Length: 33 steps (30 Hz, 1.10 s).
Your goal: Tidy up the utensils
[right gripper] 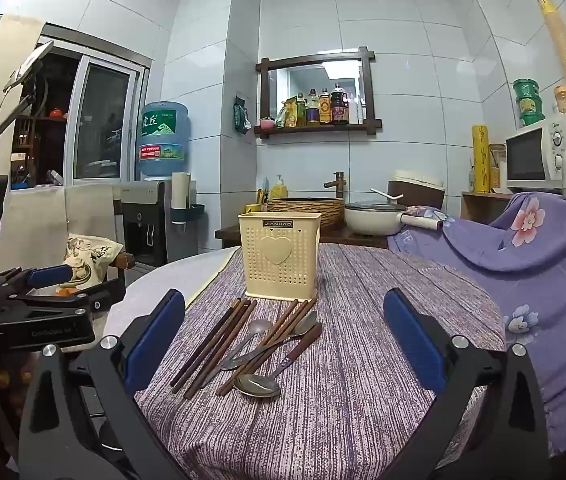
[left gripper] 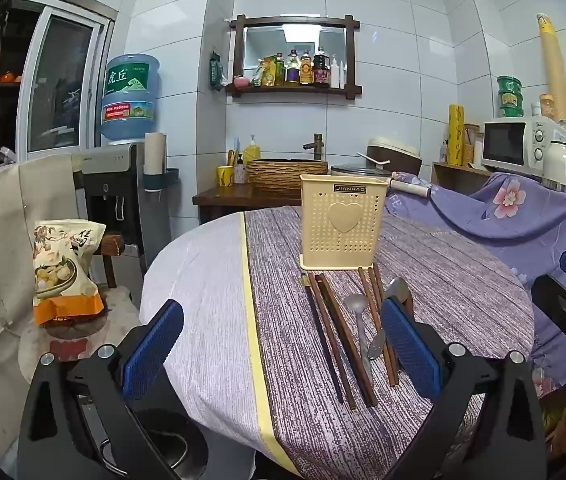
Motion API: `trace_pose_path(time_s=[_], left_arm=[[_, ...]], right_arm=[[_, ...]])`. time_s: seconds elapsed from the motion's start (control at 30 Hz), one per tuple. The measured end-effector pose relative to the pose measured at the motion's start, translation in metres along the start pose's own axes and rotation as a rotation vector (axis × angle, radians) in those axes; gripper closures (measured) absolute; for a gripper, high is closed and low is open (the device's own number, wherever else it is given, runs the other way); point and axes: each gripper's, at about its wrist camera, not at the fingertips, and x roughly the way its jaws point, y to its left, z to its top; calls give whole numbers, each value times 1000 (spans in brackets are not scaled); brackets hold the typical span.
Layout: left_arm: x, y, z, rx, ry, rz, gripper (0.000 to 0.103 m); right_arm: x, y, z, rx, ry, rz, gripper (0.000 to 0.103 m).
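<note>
- Far left in the left wrist view, a snack bag (left gripper: pixel 65 264) stands on a stool beyond the table's curved edge, at about nine o'clock from the holder and well apart from the utensils.
- The left gripper (left gripper: pixel 283 344) hangs with its blue pads spread wide and nothing between them; its left pad lies over the pale strip of the tablecloth (left gripper: pixel 203 300), near the table's left rim.
- The yellow stripe (left gripper: pixel 253 320) divides that pale strip from the purple weave, which lies bare on the left side.
- The chopsticks (left gripper: pixel 335 340) lie flat in two bundles at six o'clock from the cream utensil holder (left gripper: pixel 343 226), their far tips just short of its base.
- The holder stands upright near the table's far edge; what its inside holds cannot be seen.
- The spoons (right gripper: pixel 259 384) lie crossed over the right-hand chopsticks; in the left wrist view the right pad covers part of them, so their count is only clear from the right wrist view, where three bowls show.
- The right gripper (right gripper: pixel 285 344) is likewise released, jaws wide, with the utensils lying ahead between its pads and untouched.
- At three o'clock from the holder the cloth is bare up to the floral purple sheet (right gripper: pixel 531 248), which drapes whatever lies under it.
- The left gripper's body is cut off by the left frame edge in the right wrist view.
</note>
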Motion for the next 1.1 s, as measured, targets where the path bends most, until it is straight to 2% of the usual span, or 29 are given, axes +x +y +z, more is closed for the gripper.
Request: trace_pose_path(time_s=[1.1], left_arm=[[2,-2,-7,10,9,-7,6]], right_arm=[[6,-3,-1,12,19,-5,5]])
